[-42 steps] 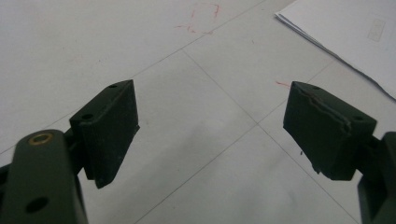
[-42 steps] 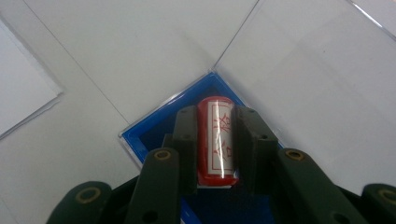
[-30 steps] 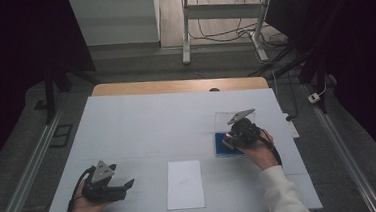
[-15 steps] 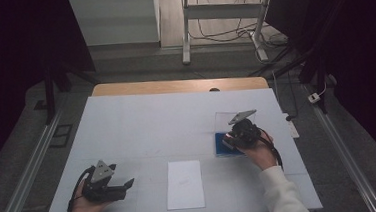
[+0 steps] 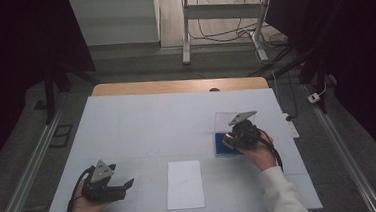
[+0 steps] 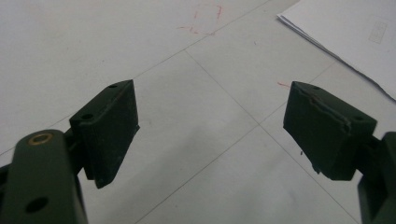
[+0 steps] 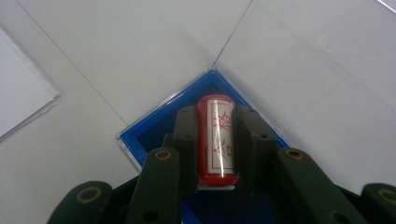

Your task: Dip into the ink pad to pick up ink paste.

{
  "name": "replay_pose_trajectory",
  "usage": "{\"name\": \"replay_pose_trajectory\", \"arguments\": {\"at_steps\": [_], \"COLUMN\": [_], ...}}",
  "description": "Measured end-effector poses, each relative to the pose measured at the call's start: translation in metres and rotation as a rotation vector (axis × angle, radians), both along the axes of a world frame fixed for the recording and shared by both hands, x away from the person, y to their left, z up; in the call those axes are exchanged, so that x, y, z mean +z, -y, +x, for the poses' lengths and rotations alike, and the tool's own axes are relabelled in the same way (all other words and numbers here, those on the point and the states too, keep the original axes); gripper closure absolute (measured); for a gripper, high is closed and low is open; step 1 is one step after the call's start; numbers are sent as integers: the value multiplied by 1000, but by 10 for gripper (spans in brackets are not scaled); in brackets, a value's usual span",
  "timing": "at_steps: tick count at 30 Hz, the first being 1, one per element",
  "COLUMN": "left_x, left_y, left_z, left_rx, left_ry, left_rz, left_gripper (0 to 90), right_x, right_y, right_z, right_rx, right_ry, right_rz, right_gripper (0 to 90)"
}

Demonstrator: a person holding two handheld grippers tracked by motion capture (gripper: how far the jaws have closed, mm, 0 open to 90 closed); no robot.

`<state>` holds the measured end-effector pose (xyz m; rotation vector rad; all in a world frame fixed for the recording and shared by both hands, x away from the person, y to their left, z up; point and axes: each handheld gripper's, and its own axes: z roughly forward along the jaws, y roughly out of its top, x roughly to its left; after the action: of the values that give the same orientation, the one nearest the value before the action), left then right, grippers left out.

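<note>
The bench [image 5: 142, 124] is a wide, flat, pale and matte surface with thin lines that cross on it. A rectangular white paper sheet [image 5: 185, 184] lies at 6 o'clock. At 3 o'clock sits a square blue tray [image 7: 154, 126] with a clear plastic lid [image 7: 322, 79] open behind it. The right hand-held gripper [image 7: 215, 140] is clamped on a glossy red cylinder [image 7: 216, 140] above the tray. The left hand-held gripper [image 6: 210, 135], at 7 o'clock, stands wide apart over bare bench, with nothing between its jaws.
</note>
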<state>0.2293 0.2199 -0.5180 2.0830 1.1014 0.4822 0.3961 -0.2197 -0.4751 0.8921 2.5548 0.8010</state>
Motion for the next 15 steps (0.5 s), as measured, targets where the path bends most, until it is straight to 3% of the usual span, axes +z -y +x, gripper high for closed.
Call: {"name": "replay_pose_trajectory", "arguments": {"at_steps": [9,12,14,15], "left_x": [1,0,0,0], "left_y": [-1,-2,-2,-2], "left_z": [0,0,1,1], "left_rx": [3,1,0,1], "left_ry": [4,3,3,3], "left_rz": [-1,-2,-1,0], "left_gripper": [181,180,180,180], "right_x": [0,6,13,17], "right_y": [1,4,8,9], "right_z": [-1,-1,-3,-3], "right_rx": [-6,-2,-22,-21], "right_ry": [8,4,15,25], "right_rz": [7,31,89,96], "right_gripper": [704,702,702,701]}}
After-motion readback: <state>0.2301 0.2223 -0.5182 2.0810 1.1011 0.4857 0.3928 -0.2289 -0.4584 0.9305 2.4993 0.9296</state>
